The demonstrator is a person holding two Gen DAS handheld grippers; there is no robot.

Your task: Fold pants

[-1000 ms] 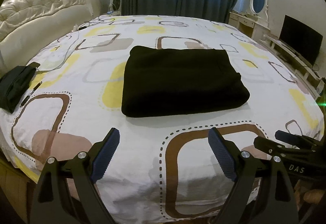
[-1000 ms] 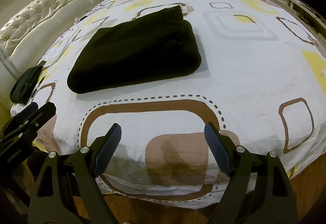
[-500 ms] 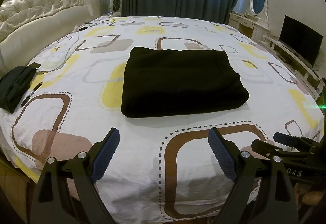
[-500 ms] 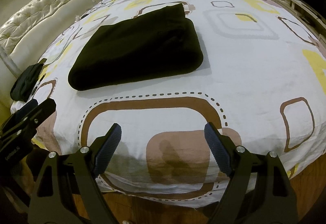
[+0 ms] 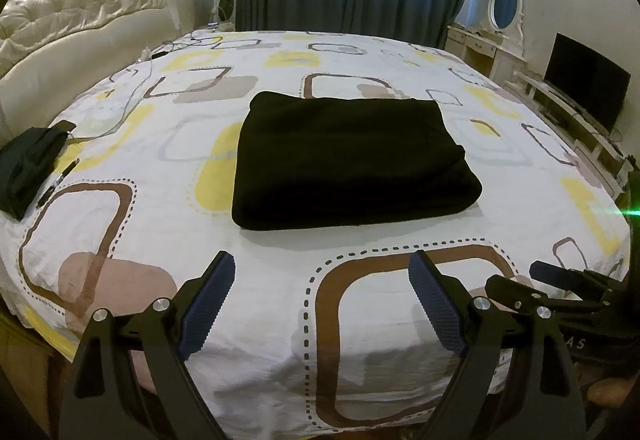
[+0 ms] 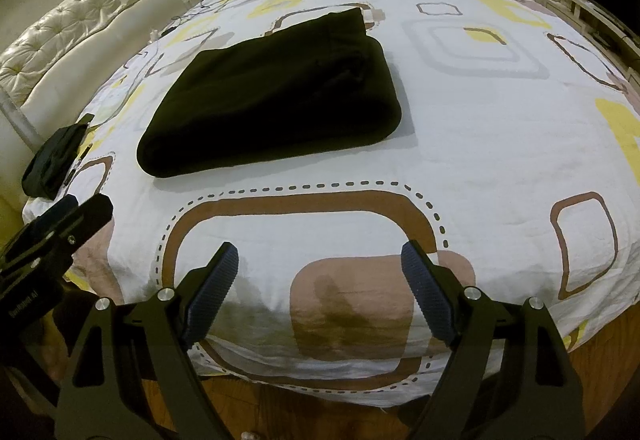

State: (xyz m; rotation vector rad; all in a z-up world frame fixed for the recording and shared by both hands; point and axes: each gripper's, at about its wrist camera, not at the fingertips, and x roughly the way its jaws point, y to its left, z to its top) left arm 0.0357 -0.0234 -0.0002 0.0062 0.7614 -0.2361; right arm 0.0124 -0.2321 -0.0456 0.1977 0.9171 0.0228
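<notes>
Left wrist view is showing the pants [image 5: 352, 164] lying as a thick black rectangle near the middle of the bed [image 5: 400, 320], already folded into a compact stack, so the task is looking finished or nearly so. Its long axis is running left to right across your view, with the rounded fold edge facing you and bulging at the near right corner; in the right wrist view the pants [image 6: 276, 96] are sitting up and left of you, their long axis slanting from near left to far right. You're holding the left gripper [image 5: 322, 304] low at the near edge of the bed, jaws spread wide with nothing between them, well apart from the cloth, probably because you're backing off to check the result. The right gripper [image 6: 320, 290] is sitting the same way, wide and empty over the bed's edge; the two tools are riding side by side. Off to the left a dark pouch [image 5: 28, 168] and a pen [image 5: 58, 184] are resting by the cream headboard [image 5: 92, 12], clear of the fold.
</notes>
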